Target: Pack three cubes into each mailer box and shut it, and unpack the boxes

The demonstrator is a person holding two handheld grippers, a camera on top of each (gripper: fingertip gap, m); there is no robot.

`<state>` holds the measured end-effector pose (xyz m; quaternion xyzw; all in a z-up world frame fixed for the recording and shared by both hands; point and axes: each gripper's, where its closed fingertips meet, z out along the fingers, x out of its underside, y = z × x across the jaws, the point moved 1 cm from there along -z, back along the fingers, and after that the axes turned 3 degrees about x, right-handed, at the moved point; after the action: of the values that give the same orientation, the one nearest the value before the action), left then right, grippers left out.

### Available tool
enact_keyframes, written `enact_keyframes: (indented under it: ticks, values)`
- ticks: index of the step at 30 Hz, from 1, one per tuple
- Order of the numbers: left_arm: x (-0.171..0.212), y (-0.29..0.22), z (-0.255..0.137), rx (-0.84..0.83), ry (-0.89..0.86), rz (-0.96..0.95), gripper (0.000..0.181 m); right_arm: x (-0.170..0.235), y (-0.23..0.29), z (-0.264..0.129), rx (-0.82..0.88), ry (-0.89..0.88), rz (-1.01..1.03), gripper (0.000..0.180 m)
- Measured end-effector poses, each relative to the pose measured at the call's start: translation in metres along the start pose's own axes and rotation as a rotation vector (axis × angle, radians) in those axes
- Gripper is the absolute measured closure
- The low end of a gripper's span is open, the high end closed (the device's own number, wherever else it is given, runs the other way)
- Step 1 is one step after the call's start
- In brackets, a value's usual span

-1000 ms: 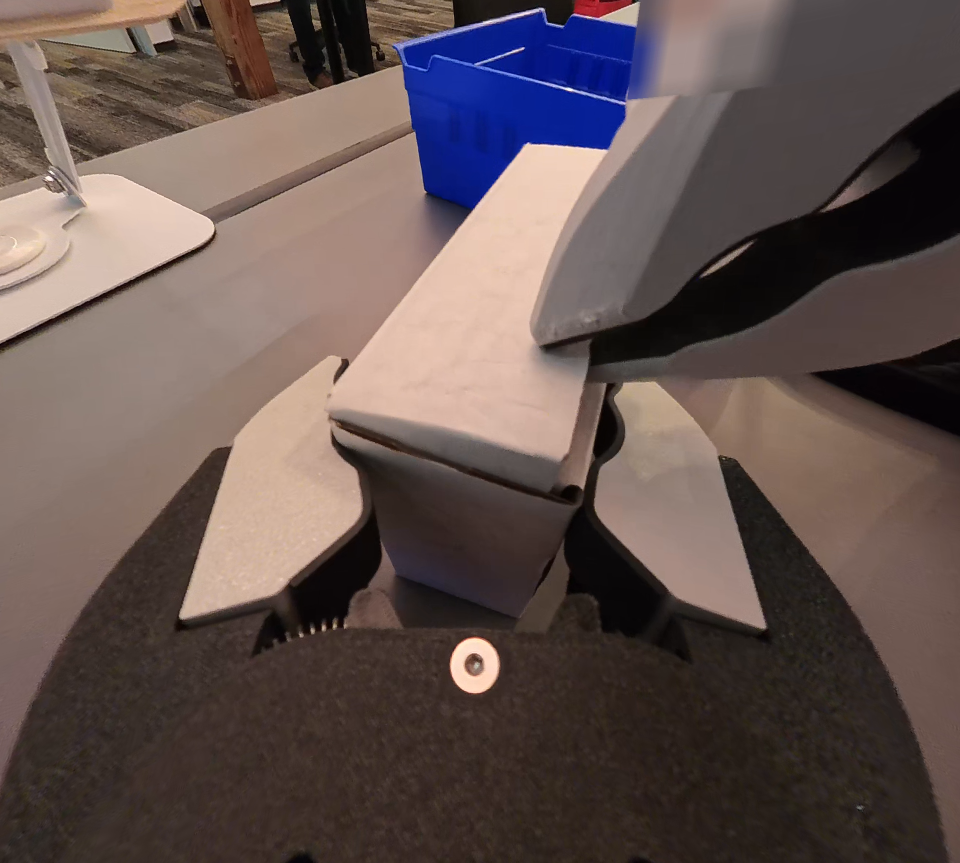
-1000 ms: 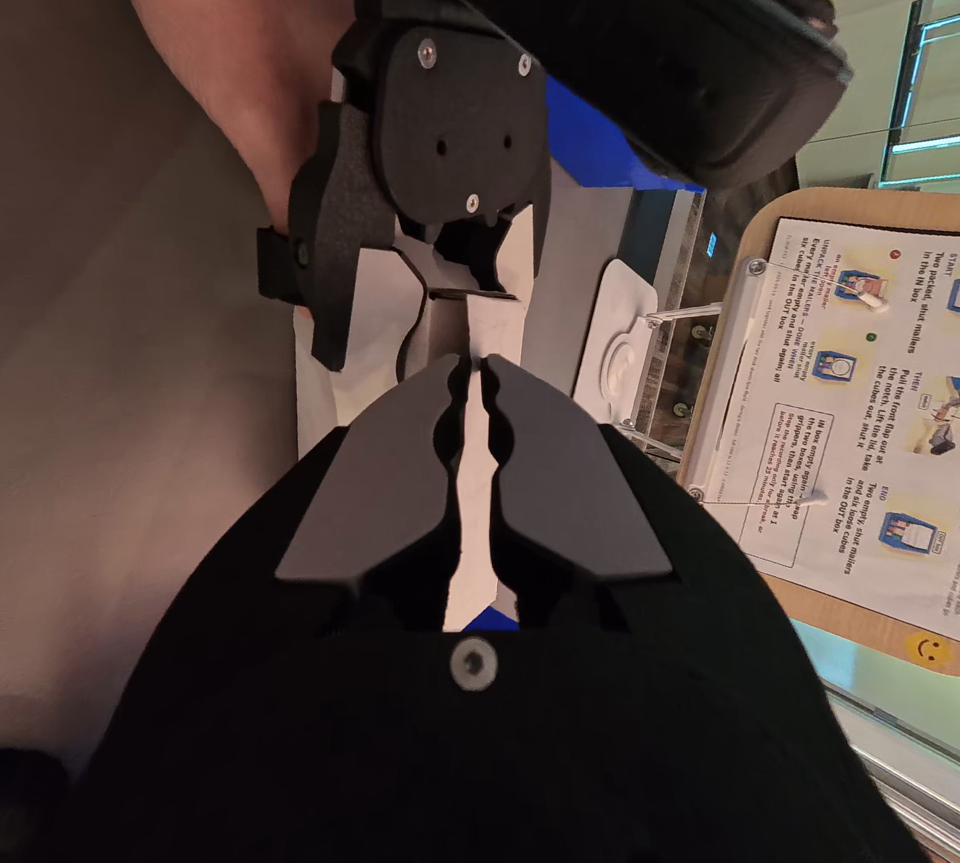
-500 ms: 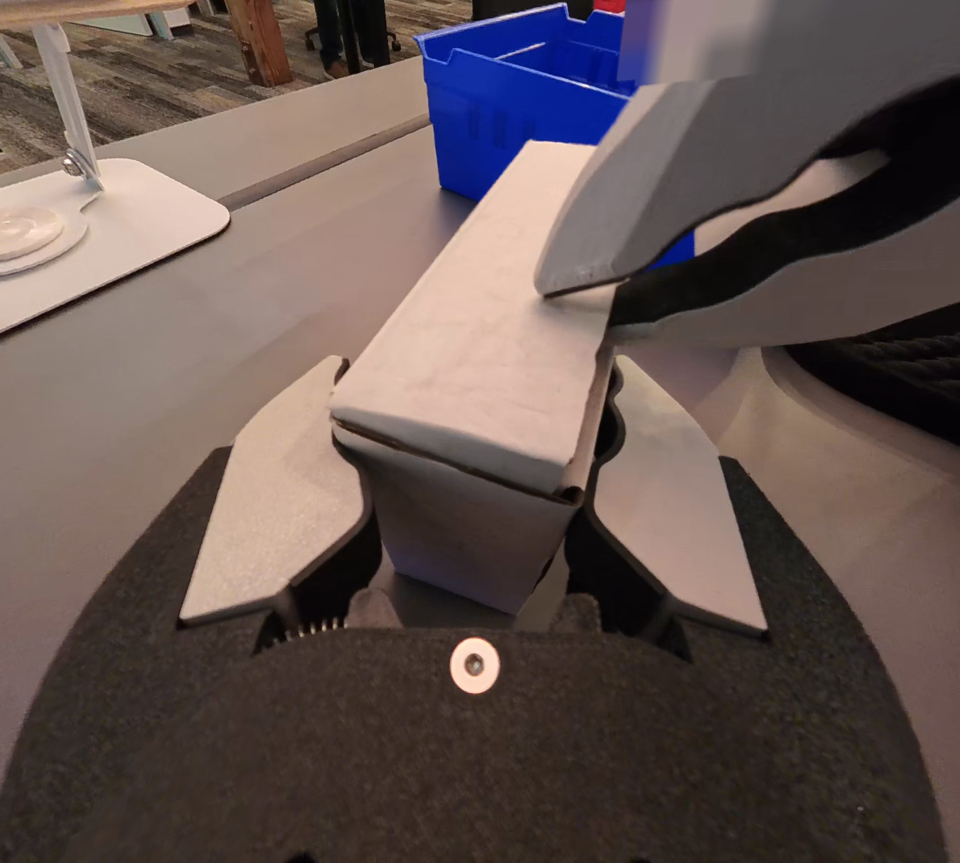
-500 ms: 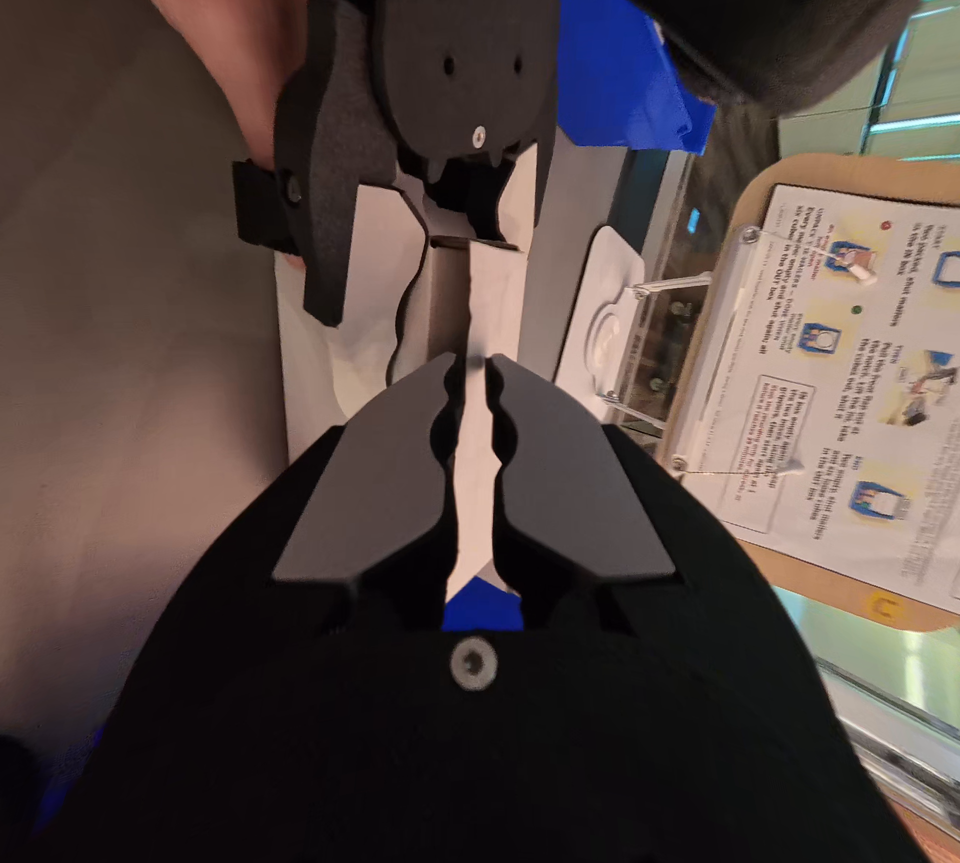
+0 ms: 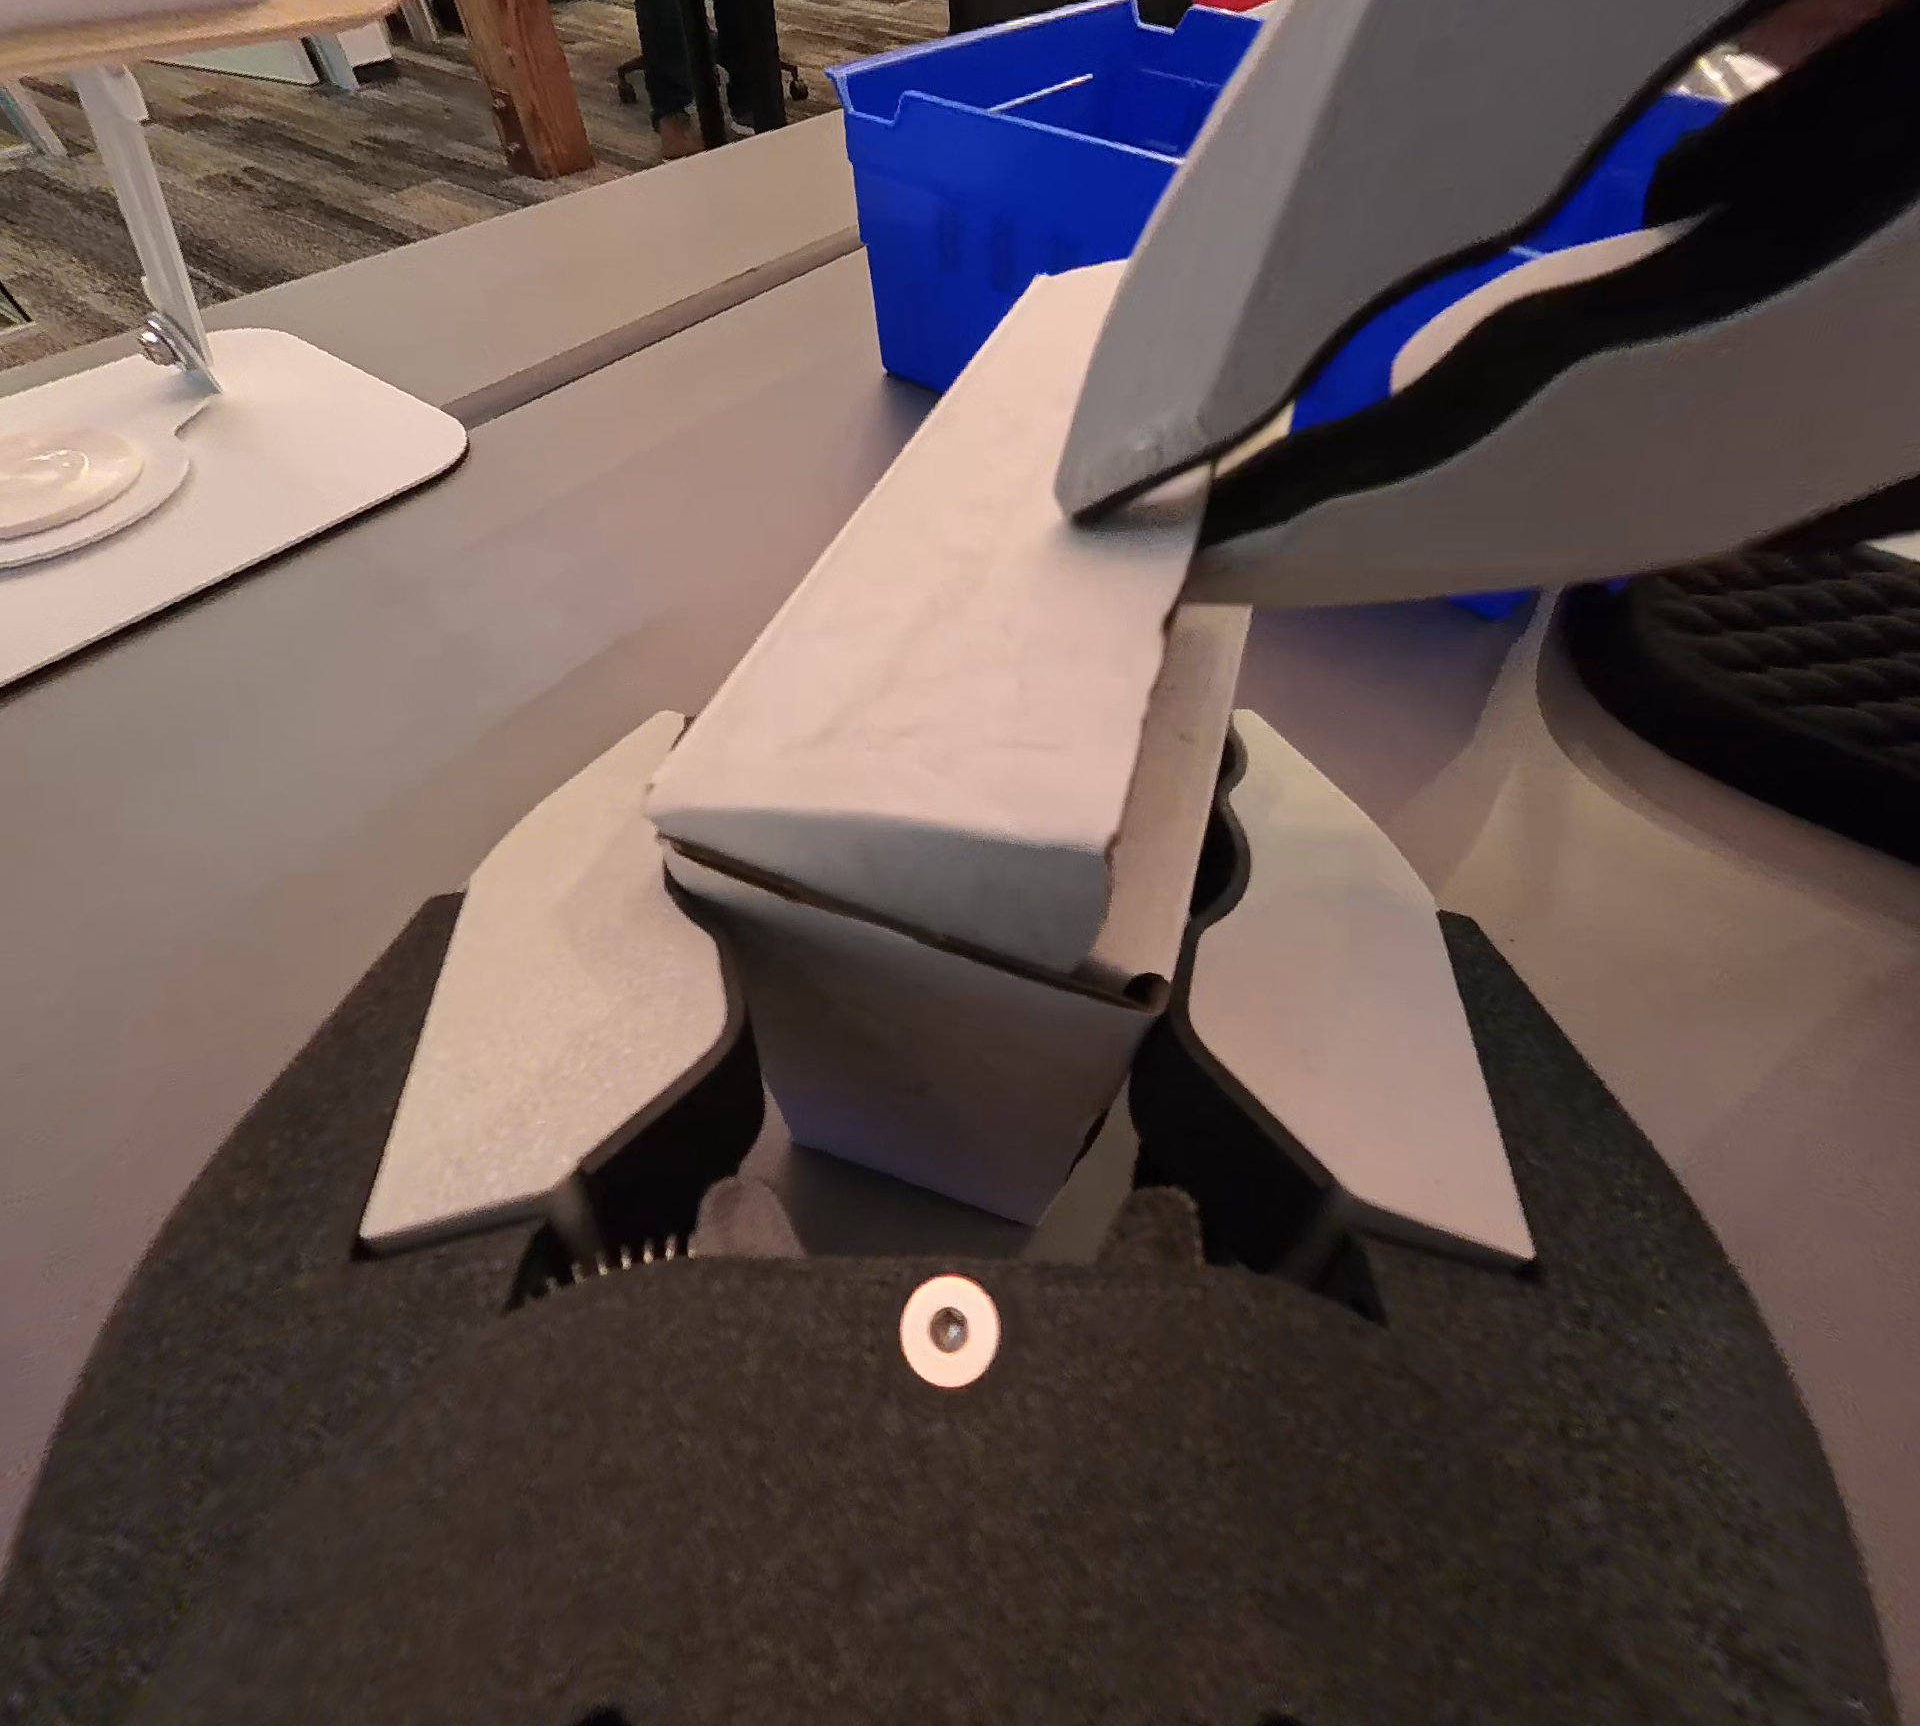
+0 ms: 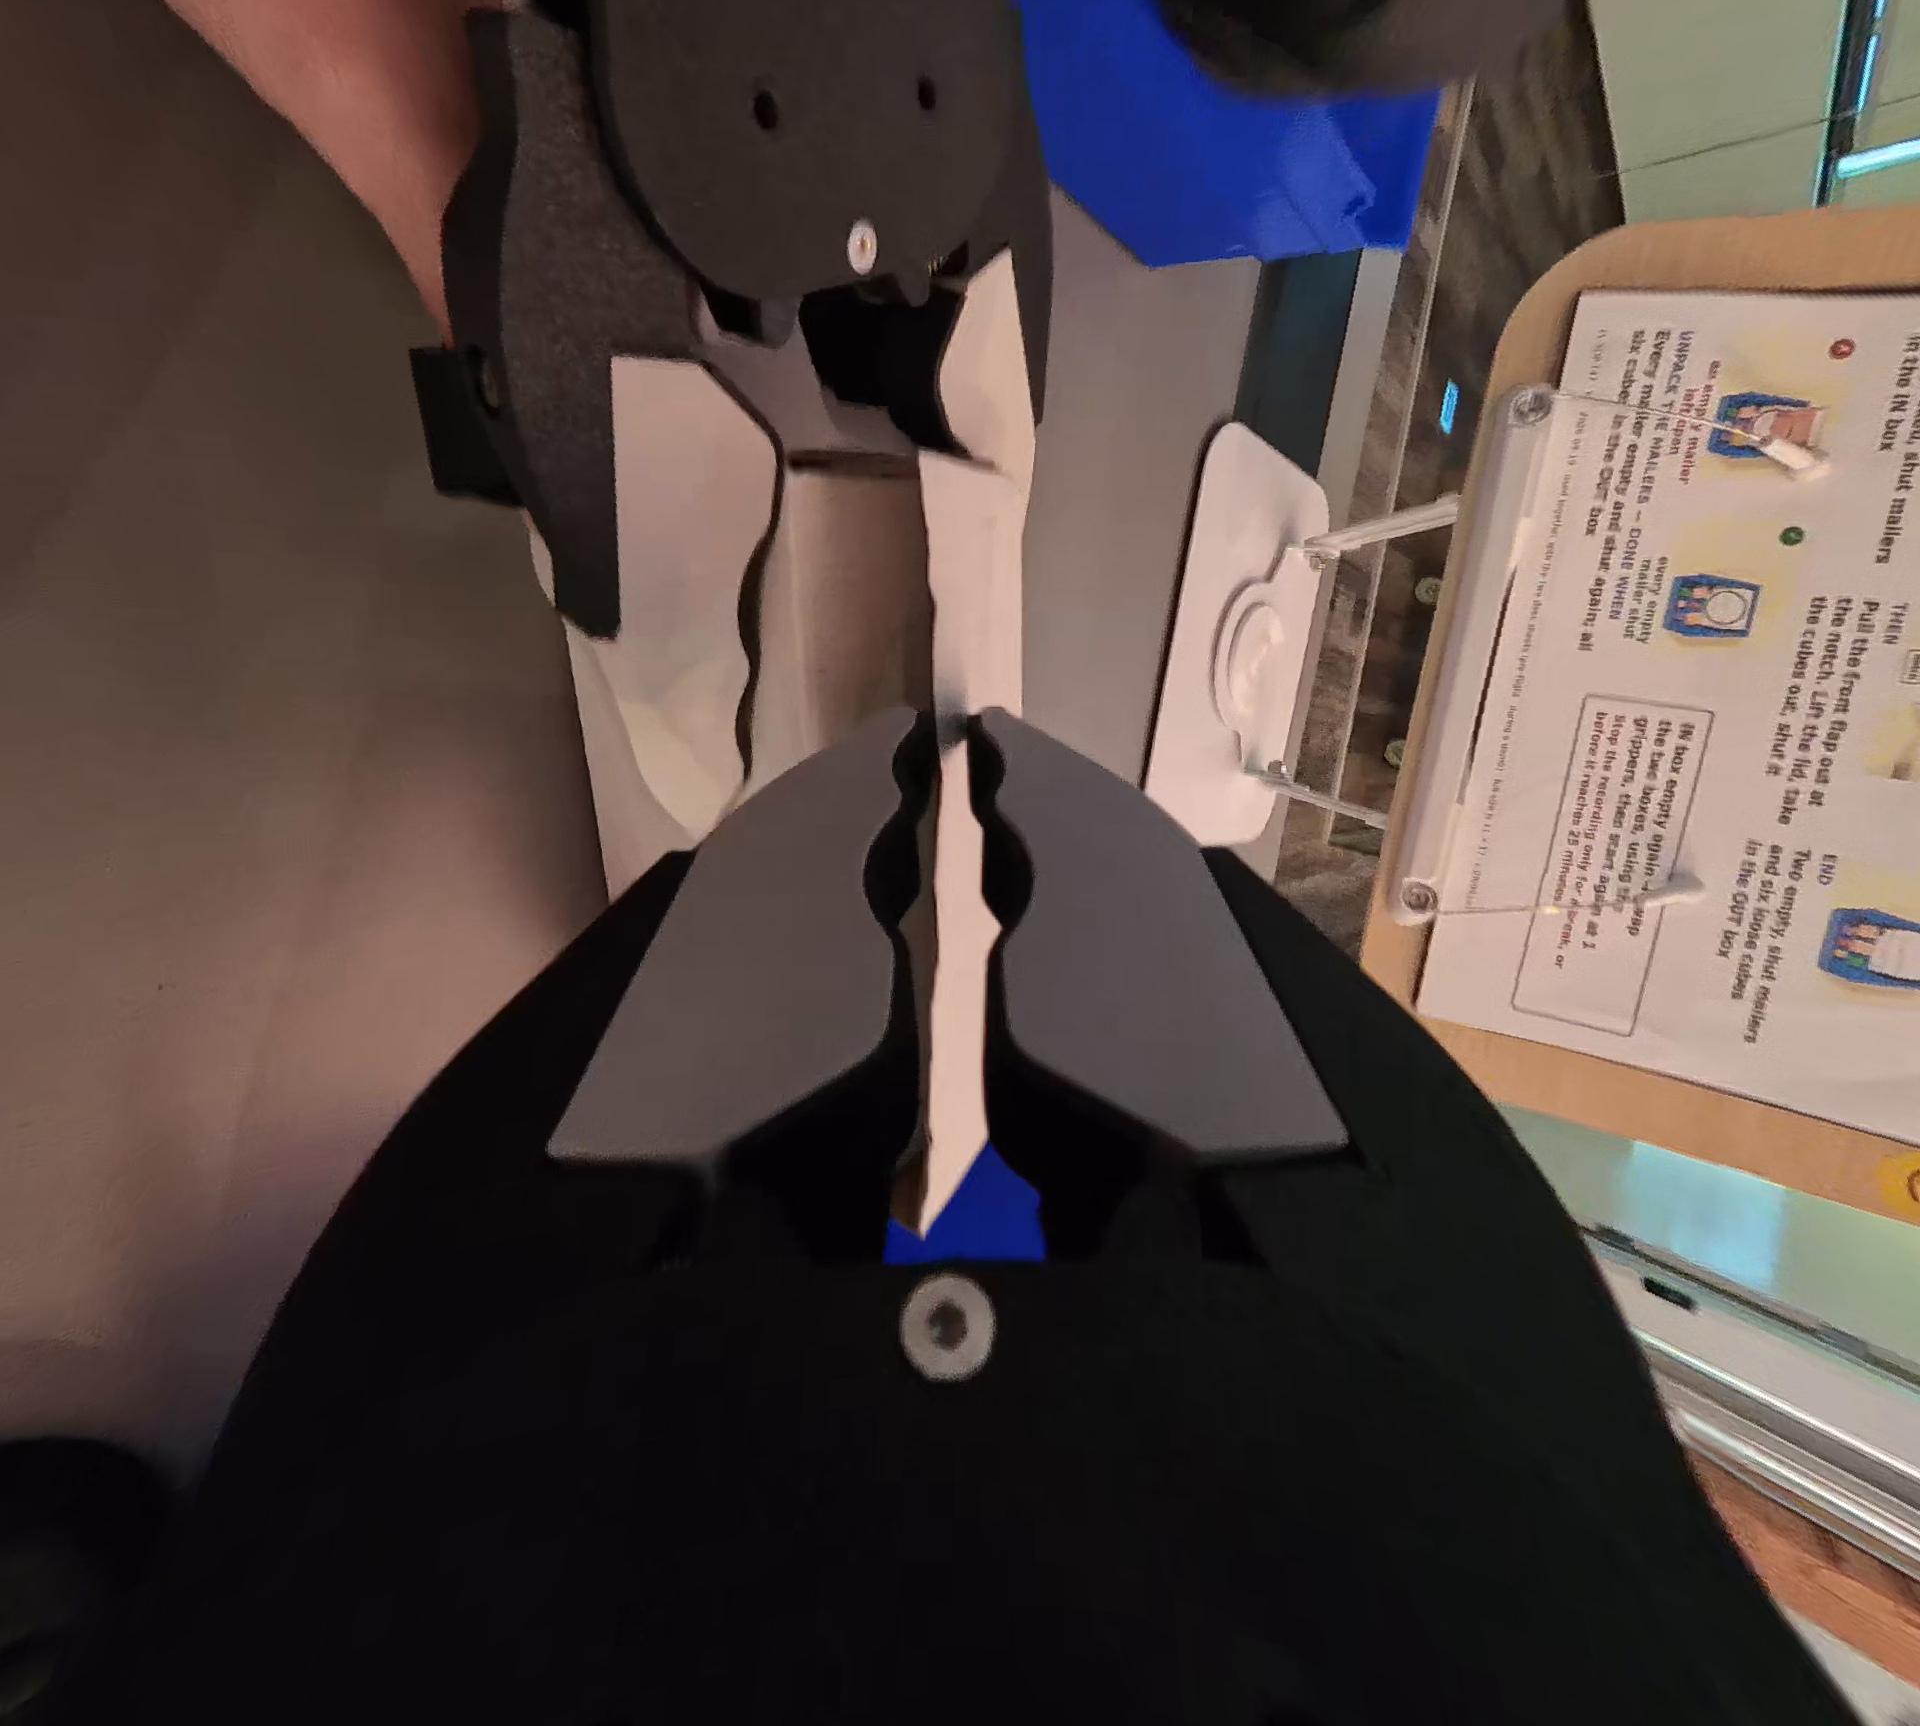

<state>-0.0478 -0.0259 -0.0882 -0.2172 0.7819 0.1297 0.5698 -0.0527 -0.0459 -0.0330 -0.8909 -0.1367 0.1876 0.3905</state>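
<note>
Fingers of your left gripper (image 5: 951, 928) clamp the white mailer box (image 5: 935, 689) end while your right gripper (image 6: 951, 726) pinches its thin lid flap (image 6: 951, 949); light cardboard creases easily, so grip near folds.

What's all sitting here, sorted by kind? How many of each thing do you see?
White mailer box: 1
Blue bin: 1
Handheld grippers: 2, the left gripper clamping the box, the right gripper pinching its lid edge
White stand with flat base: 1
Instruction sheet: 1
Total: 6
</note>
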Motion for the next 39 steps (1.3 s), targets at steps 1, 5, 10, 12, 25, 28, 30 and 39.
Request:
enact_keyframes:
  ticks: [1,5,10,12,25,28,30,39]
  values:
    - [0.0,0.0,0.0,-0.001,0.001,0.004,0.09,0.009,-0.001,-0.001,0.009,0.033,-0.012,0.169]
    - [0.0,0.0,0.0,0.002,0.002,0.003,0.09,0.033,-0.005,-0.001,-0.005,0.08,0.04,0.16]
    - [0.0,0.002,-0.001,-0.004,0.004,-0.004,0.09,0.03,-0.005,0.001,0.0,0.062,0.015,0.171]
    - [0.001,0.001,-0.001,-0.002,0.006,0.0,0.09,0.03,-0.007,-0.001,-0.009,0.064,0.037,0.172]
    - [0.002,-0.006,0.0,0.032,0.027,0.017,0.09,0.063,-0.01,-0.002,0.019,0.131,0.052,0.166]
    - [0.002,-0.007,0.0,0.034,0.03,0.029,0.09,0.063,-0.007,-0.002,-0.033,0.103,0.108,0.171]
    - [0.003,-0.009,-0.001,0.048,0.034,0.046,0.09,0.063,-0.004,-0.005,-0.063,0.11,0.12,0.171]
    - [0.003,-0.04,-0.004,0.094,0.065,0.266,0.091,0.06,0.016,-0.042,-0.343,0.06,0.368,0.168]
